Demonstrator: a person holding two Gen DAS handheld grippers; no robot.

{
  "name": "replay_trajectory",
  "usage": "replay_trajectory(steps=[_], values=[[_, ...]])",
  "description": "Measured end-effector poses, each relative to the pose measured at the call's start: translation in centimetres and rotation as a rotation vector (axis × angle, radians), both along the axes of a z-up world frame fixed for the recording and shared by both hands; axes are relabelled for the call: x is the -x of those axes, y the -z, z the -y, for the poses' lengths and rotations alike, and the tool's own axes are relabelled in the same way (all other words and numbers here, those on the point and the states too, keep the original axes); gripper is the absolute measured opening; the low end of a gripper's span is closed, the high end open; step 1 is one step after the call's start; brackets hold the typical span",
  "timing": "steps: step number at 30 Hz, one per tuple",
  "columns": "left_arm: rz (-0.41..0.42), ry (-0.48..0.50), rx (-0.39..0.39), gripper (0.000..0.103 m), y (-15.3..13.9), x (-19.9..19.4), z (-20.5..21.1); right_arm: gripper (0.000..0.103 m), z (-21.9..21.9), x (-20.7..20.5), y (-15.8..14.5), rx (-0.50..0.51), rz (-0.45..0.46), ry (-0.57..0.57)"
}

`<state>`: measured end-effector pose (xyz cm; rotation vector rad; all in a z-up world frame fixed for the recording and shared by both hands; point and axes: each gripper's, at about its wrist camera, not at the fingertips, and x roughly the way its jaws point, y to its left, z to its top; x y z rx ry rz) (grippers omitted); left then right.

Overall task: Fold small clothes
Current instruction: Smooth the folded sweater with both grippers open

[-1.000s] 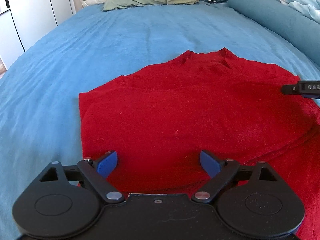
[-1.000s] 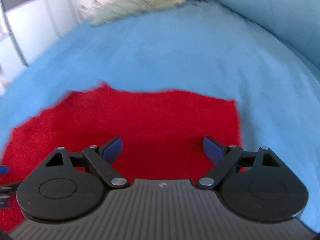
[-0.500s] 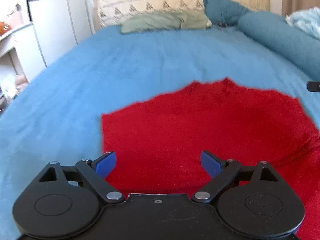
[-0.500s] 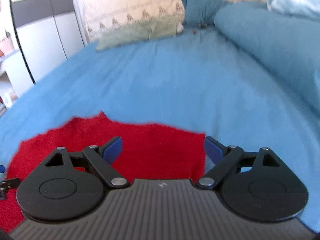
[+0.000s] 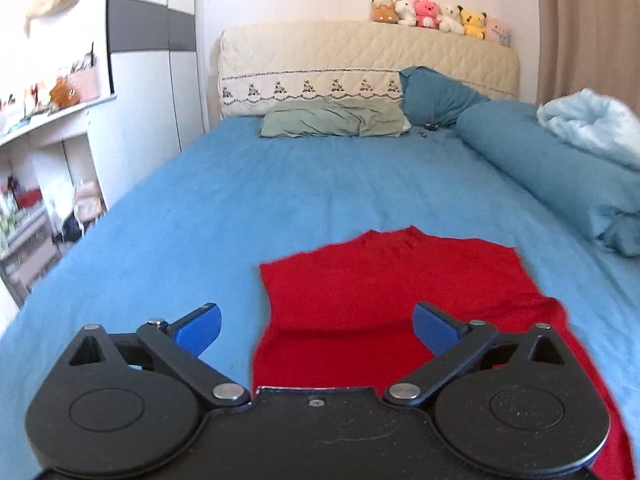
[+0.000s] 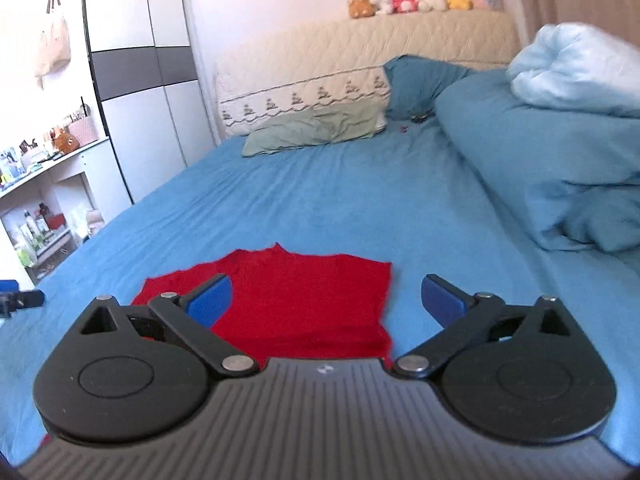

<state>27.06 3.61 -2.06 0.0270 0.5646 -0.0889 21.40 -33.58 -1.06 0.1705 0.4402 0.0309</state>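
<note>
A red garment (image 5: 384,280) lies folded flat on the blue bedsheet (image 5: 280,184), its neckline toward the headboard. My left gripper (image 5: 316,330) hovers well above its near left part, jaws opening wide, with nothing between the blue pads. In the right wrist view the same red garment (image 6: 304,292) lies below my right gripper (image 6: 326,298), which also stands open and holds nothing. Neither gripper touches the cloth. The tip of the left gripper (image 6: 20,298) shows at the far left of the right wrist view.
A green pillow (image 5: 332,118) and a teal pillow (image 5: 436,94) lie at the headboard (image 5: 360,52), with several plush toys (image 5: 436,14) on top. A rolled teal duvet (image 5: 552,172) runs along the right. A wardrobe (image 6: 152,80) and shelves (image 5: 36,184) stand left.
Both grippers have pulled back and risen from the red garment, so it looks smaller and the headboard and wall have come into view. The cloth stays flat on the bed.
</note>
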Motion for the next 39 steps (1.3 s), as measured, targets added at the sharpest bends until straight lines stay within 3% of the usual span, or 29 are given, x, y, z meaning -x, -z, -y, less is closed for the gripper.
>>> replay_trajectory(steps=[6, 9, 16, 20, 24, 27, 31, 39], values=[[-0.054, 0.015, 0.07, 0.103, -1.0, 7.2, -1.3, 0.103, -0.8, 9.0, -0.6, -0.012, -0.037, -0.014], [-0.082, 0.019, 0.069, 0.103, -0.3, 9.9, -1.5, 0.103, -1.0, 13.0, 0.2, -0.028, -0.063, -0.032], [-0.221, -0.043, 0.13, 0.101, 6.4, 13.4, -3.0, 0.103, -1.9, 17.7, 5.3, -0.027, -0.145, -0.002], [-0.293, -0.08, 0.149, 0.085, 11.0, 14.0, -3.4, 0.103, -3.3, 18.4, 8.2, 0.014, -0.181, 0.03], [-0.303, -0.103, 0.172, 0.069, 13.6, 14.3, -3.5, 0.103, -4.1, 18.5, 10.5, 0.033, -0.223, 0.077], [-0.292, -0.116, 0.173, 0.067, 14.5, 14.5, -3.8, 0.103, -4.4, 18.5, 11.8, 0.05, -0.254, 0.116], [-0.282, -0.118, 0.166, 0.062, 14.8, 14.5, -3.8, 0.086, -4.3, 18.1, 13.1, 0.051, -0.299, 0.119], [-0.279, -0.128, 0.179, 0.047, 15.2, 14.2, -4.4, 0.062, -4.2, 17.2, 15.1, 0.038, -0.365, 0.153]])
